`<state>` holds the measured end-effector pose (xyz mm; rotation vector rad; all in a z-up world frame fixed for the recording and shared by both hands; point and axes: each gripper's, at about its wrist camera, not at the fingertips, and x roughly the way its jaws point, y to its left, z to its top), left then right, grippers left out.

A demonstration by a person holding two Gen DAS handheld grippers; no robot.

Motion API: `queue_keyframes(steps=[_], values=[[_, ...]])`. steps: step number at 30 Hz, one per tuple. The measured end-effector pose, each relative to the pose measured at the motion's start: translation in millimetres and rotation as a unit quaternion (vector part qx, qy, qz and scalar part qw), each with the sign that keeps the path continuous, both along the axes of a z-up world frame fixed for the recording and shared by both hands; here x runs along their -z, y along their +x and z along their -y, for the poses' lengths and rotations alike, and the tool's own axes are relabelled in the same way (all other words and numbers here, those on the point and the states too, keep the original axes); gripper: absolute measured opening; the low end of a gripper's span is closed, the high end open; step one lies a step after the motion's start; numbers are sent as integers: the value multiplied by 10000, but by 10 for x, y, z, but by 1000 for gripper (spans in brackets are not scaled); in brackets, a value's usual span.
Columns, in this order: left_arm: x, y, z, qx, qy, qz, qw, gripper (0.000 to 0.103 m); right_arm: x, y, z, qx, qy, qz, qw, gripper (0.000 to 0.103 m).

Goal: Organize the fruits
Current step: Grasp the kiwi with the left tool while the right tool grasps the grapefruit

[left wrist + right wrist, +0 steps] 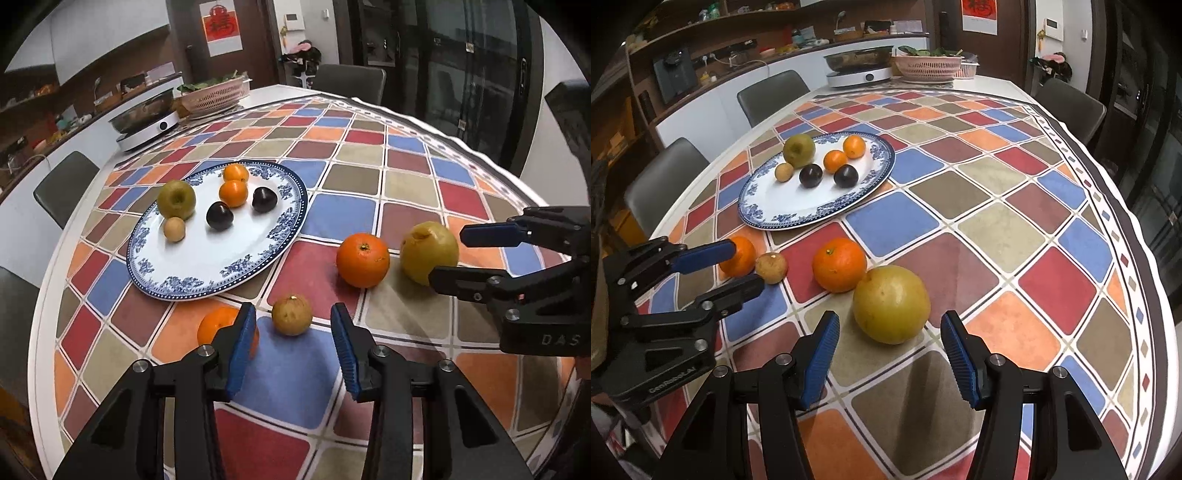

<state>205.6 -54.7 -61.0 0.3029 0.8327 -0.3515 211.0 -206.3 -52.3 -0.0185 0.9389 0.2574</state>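
1. On counter point(997, 229): plate point(798, 206) toward far left, holding six fruits.
2. Nearer than plate, in a row left to right: small orange point(742, 258), small pear point(772, 266), big orange point(839, 264), big pear point(891, 304).
3. Behind plate, at far edge: cooker point(858, 75), basket point(929, 66) to its right.

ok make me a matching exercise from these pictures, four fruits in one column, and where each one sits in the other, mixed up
Things:
1. Green apple
2. Large yellow pear
3. Small brown fruit
4. Large orange

Places:
A. On the tablecloth, just beyond the right hand-held gripper
B. On the blue-and-white plate
C. On the tablecloth, between the yellow pear and the brown fruit
D. On the tablecloth, beyond the left hand-held gripper

Pairs: 1-B, 2-A, 3-D, 4-C
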Motion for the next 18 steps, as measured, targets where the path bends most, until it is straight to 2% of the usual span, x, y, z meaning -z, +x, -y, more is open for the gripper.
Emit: queue_keyframes(steps=[8, 14, 18], values=[[148, 116, 121, 115, 387, -174, 9990, 33, 54, 64, -3, 27, 22, -56, 10000, 58], [213, 182, 165, 114, 508, -208, 9984, 33, 123, 119, 4, 41, 9, -149, 9999, 58], [237, 216, 222, 142, 733, -202, 9970, 32, 165, 166, -3, 31, -25, -192, 9998, 58]])
